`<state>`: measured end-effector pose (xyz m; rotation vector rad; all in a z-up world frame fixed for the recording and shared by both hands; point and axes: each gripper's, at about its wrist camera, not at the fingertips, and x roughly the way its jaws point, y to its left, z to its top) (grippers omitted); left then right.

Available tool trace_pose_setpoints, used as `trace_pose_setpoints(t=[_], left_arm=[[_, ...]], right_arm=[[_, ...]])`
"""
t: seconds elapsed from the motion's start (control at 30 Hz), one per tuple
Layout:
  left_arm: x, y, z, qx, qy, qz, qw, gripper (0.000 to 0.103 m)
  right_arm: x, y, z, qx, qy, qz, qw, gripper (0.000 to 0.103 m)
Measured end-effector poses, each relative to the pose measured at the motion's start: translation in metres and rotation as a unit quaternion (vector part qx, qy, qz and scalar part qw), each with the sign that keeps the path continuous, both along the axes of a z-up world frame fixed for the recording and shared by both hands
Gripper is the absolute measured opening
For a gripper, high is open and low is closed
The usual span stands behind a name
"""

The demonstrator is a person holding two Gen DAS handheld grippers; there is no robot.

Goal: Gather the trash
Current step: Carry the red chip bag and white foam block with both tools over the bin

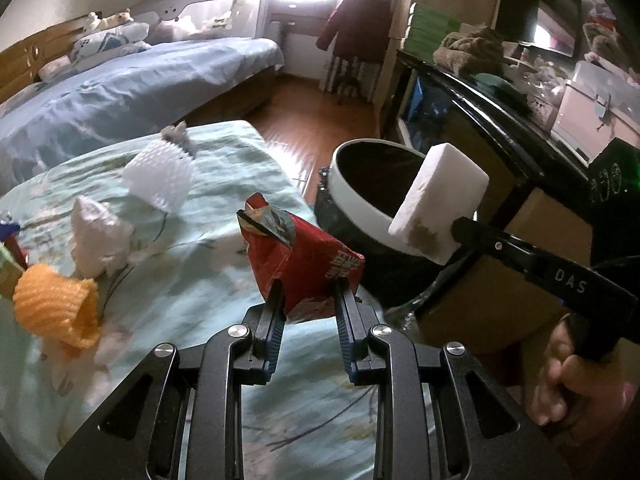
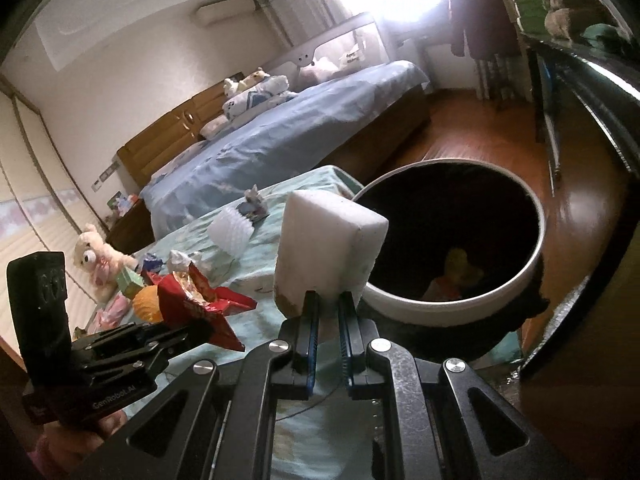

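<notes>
My left gripper (image 1: 308,292) is shut on a red snack wrapper (image 1: 300,256) and holds it above the green bedspread, left of the bin. It also shows in the right wrist view (image 2: 200,300). My right gripper (image 2: 329,300) is shut on a white foam block (image 2: 328,248), held at the near rim of the white round trash bin (image 2: 536,264) with a black liner. In the left wrist view the block (image 1: 436,200) hangs over the bin (image 1: 352,200). Some trash lies inside the bin (image 2: 452,276).
On the bedspread (image 1: 200,280) lie a white foam net (image 1: 160,176), crumpled white paper (image 1: 96,236), an orange foam net (image 1: 56,304) and a small grey scrap (image 1: 176,136). A blue bed (image 1: 120,92) stands behind. A dark cabinet (image 1: 500,120) stands at right. Wooden floor lies between.
</notes>
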<state>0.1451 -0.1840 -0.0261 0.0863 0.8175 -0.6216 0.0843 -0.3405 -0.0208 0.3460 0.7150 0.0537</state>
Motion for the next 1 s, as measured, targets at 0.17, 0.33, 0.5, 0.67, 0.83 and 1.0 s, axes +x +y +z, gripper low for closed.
trace_pose_setpoints(t=[0.17, 0.33, 0.5, 0.67, 0.83, 1.0], left_arm=[[0.0, -0.016, 0.004, 0.0, -0.004, -0.012, 0.9999, 0.023], [0.004, -0.03, 0.004, 0.001, -0.005, -0.021, 0.9998, 0.023], [0.011, -0.042, 0.007, 0.0, -0.006, -0.025, 0.9997, 0.023], [0.018, -0.054, 0.008, 0.001, -0.008, -0.029, 0.9996, 0.023], [0.027, -0.068, 0.01, 0.004, -0.008, -0.035, 0.9993, 0.023], [0.036, -0.085, 0.009, 0.009, -0.008, -0.044, 0.999, 0.023]], right_arm=[[-0.003, -0.013, 0.004, -0.003, -0.005, -0.013, 1.0, 0.01], [-0.002, -0.024, 0.005, -0.008, -0.007, -0.026, 1.0, 0.01], [0.0, -0.035, 0.005, -0.016, -0.005, -0.039, 0.999, 0.01], [0.004, -0.044, 0.002, -0.03, 0.002, -0.053, 0.998, 0.01], [0.01, -0.052, -0.001, -0.044, 0.009, -0.067, 0.997, 0.01], [0.016, -0.053, -0.002, -0.063, 0.012, -0.07, 0.996, 0.01]])
